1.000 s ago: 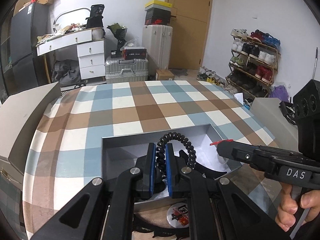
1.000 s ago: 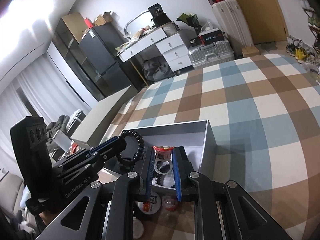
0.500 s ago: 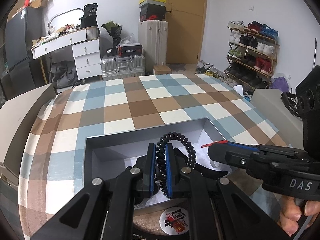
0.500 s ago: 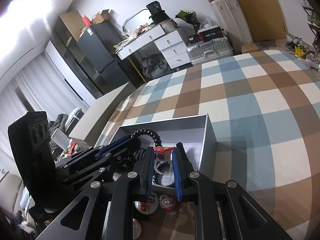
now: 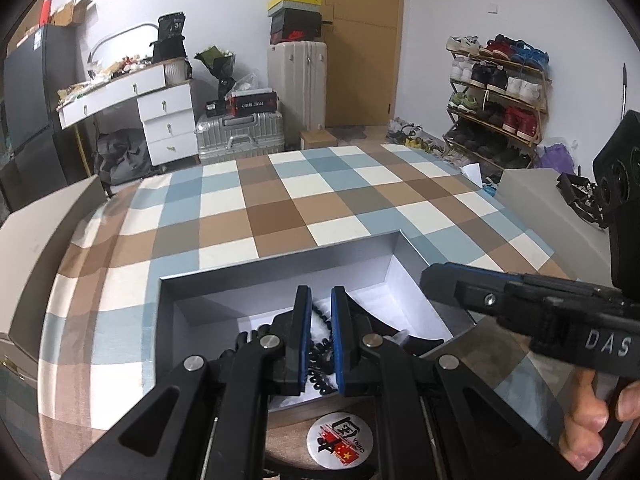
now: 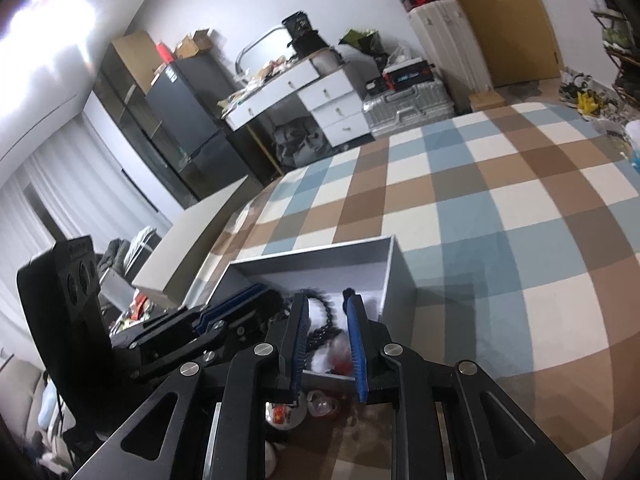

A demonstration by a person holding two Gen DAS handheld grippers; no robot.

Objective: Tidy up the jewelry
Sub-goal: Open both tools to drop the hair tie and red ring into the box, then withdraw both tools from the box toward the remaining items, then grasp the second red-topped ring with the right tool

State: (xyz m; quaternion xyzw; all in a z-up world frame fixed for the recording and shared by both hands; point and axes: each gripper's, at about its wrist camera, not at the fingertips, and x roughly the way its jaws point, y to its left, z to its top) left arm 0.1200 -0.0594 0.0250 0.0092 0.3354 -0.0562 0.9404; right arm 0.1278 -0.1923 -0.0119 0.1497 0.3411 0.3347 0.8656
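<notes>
An open grey box (image 5: 280, 264) with a white lining sits on the checked cloth. My left gripper (image 5: 321, 300) dips into it, shut on a black bead bracelet (image 5: 320, 350) that trails down onto the lining. In the right wrist view the same bracelet (image 6: 326, 320) runs from the left gripper (image 6: 256, 294) across the box (image 6: 316, 252). My right gripper (image 6: 326, 308) hangs over the box's near side and its jaws are opening. A small red and silver piece (image 6: 340, 356) lies on the lining below them, free of the pads. The right gripper (image 5: 430, 284) reaches in from the right.
A round printed badge (image 5: 340, 438) lies on the table in front of the box, and small trinkets (image 6: 320, 400) sit near it. A grey board (image 5: 36, 240) stands at the left edge. A hand (image 5: 592, 420) grips the right handle. Checked cloth (image 6: 500, 220) stretches beyond the box.
The bracelet loop stood up above the left fingers and now lies low in the box. The right jaws have widened and the red and silver piece has left them.
</notes>
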